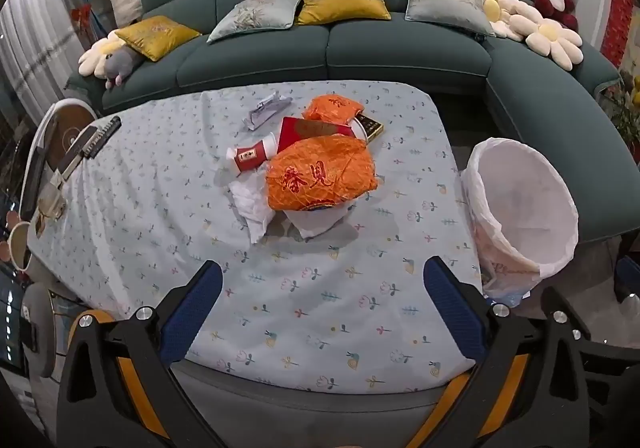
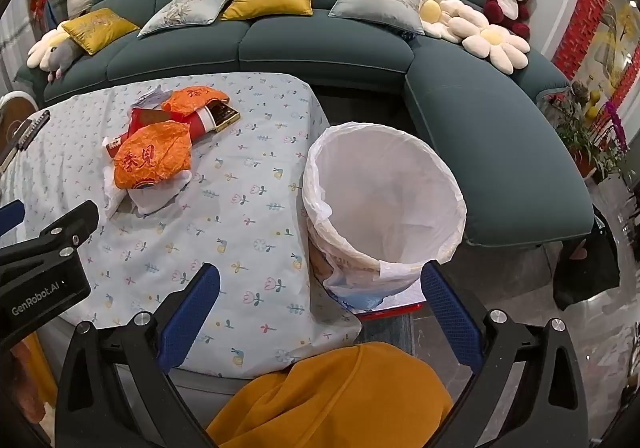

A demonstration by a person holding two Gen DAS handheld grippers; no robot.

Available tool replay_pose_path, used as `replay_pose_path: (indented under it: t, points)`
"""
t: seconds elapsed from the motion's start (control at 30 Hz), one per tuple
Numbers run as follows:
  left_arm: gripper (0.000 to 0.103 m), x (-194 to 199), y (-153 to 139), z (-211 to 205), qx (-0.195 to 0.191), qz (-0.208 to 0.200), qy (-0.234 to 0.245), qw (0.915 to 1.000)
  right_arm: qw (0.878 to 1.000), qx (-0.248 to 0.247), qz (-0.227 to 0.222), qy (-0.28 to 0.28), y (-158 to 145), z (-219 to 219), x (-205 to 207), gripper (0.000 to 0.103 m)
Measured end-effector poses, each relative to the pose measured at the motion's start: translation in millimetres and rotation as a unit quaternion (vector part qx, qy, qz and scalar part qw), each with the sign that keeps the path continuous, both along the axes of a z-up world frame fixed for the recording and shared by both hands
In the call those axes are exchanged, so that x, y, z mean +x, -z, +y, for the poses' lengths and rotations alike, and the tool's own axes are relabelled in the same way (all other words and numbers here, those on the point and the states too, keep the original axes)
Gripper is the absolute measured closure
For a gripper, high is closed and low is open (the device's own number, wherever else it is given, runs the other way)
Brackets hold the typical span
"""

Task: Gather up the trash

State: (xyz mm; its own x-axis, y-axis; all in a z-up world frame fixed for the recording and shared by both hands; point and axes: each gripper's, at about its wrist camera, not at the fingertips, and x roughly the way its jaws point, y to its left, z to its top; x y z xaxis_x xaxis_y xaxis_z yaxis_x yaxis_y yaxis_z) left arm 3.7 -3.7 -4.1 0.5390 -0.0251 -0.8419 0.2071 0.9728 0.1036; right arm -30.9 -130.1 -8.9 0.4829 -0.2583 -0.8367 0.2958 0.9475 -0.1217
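A pile of trash lies mid-table on the flowered cloth: a large orange wrapper, a smaller orange wrapper, a red cup, a red envelope, crumpled paper, white tissue and a dark box. My left gripper hovers open over the near part of the table, well short of the pile. A bin with a white liner stands at the table's right edge. My right gripper is open just before the bin, holding nothing. The large orange wrapper lies far to its left.
A teal corner sofa with cushions and plush toys wraps behind and to the right of the table. A dark ridged object lies on the table's far left edge. Mustard fabric fills the near foreground. Potted plants stand at the right.
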Motion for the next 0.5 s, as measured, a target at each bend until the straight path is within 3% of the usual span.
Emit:
replay_pose_path:
  t: [0.07, 0.5]
  points:
    - [0.007, -3.3, -3.5, 2.1, -0.009, -0.022, -0.012, 0.9996, 1.0, 0.0, 0.0, -0.001, 0.3, -0.3, 0.4, 0.007]
    - [0.007, -6.6, -2.3, 10.8, 0.005, -0.031, -0.025, 0.9992, 1.0, 0.0, -0.005, 0.0, -0.1, 2.8, -0.9, 0.007]
